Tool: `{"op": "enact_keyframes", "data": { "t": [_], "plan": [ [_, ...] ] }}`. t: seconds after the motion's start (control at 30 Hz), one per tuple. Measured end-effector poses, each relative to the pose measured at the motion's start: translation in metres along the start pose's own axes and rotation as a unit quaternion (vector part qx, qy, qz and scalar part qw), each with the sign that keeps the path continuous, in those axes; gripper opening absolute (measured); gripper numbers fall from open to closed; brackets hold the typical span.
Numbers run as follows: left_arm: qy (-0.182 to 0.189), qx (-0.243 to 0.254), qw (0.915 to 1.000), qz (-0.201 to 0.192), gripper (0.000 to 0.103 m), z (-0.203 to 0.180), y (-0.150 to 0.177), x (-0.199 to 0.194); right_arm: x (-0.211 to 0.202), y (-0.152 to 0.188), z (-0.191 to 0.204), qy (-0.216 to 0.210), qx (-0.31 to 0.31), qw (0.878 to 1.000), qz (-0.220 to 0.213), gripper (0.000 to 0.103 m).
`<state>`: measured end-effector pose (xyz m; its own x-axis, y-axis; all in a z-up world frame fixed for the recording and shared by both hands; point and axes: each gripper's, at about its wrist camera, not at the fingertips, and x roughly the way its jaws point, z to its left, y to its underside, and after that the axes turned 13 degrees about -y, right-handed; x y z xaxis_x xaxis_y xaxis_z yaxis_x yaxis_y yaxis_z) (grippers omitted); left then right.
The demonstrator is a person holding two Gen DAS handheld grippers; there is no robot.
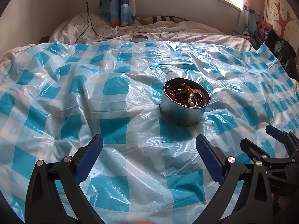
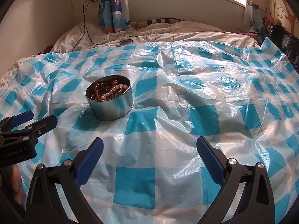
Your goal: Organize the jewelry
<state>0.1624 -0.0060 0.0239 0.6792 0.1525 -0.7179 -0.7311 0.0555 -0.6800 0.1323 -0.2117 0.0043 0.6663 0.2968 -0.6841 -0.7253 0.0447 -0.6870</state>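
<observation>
A big bed [image 1: 168,31] is covered by a blue and white checked plastic sheet [image 1: 112,112], likely to keep the bedding clean. In the middle of the sheet sits a round metal tin [image 1: 184,112] with bead bracelets [image 1: 186,94] piled inside. Its lid [image 1: 139,38] lies far off by the pillows, so the tin is open. The left hand-held gripper [image 1: 149,149] and right hand-held gripper [image 2: 149,149] are both spread wide, holding nothing, near the tin. Small writing on the left one reads something like "GenRobot.AI".
</observation>
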Motion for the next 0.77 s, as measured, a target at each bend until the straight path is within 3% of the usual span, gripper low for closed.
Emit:
{"op": "enact_keyframes", "data": {
  "t": [0.23, 0.3, 0.43, 0.67, 0.77],
  "plan": [
    [0.022, -0.022, 0.9995, 0.012, 0.095, 0.006, 0.003, 0.004, 0.002, 0.002, -0.002, -0.005, 0.008, 1.0, 0.004, 0.096],
    [0.037, -0.024, 0.999, -0.001, 0.095, 0.007, 0.004, 0.0, 0.003, 0.002, -0.003, -0.007, 0.014, 1.0, 0.006, 0.096],
    [0.03, -0.021, 0.9992, -0.014, 0.095, 0.007, 0.002, -0.003, 0.003, 0.001, -0.007, -0.009, 0.023, 1.0, 0.004, 0.096],
    [0.019, -0.016, 0.9985, 0.049, 0.095, 0.004, 0.003, 0.019, 0.001, 0.0, -0.007, -0.008, 0.022, 1.0, 0.002, 0.096],
    [0.02, -0.015, 0.9983, 0.052, 0.095, 0.004, 0.005, 0.02, 0.0, -0.001, -0.006, -0.009, 0.022, 1.0, 0.003, 0.096]
  ]
}}
